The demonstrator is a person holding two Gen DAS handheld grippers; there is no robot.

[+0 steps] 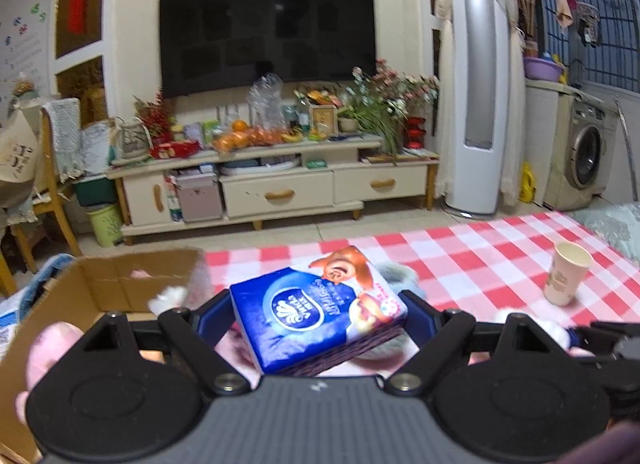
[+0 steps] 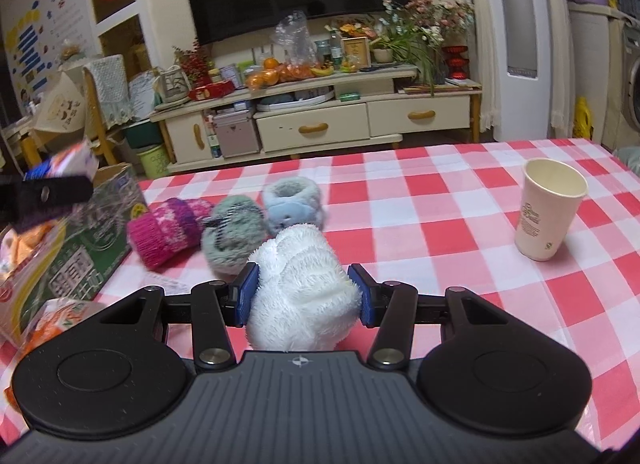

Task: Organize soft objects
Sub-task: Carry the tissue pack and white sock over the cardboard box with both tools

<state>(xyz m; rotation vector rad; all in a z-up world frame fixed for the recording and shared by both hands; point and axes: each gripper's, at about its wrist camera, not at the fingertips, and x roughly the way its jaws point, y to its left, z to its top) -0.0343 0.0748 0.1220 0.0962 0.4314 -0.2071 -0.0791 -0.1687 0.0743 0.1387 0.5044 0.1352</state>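
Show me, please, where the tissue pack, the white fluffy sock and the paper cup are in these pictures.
tissue pack (image 1: 304, 316): left wrist view, on its blue top face.
white fluffy sock (image 2: 304, 288): right wrist view, on its middle, between the blue pads.
paper cup (image 2: 546, 216): right wrist view, on its side wall.

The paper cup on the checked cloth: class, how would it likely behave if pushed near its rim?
The paper cup stands upright, tall and apparently empty, so it would probably tip, not slide. On its side it would likely roll. Its thin wall probably crushes easily.
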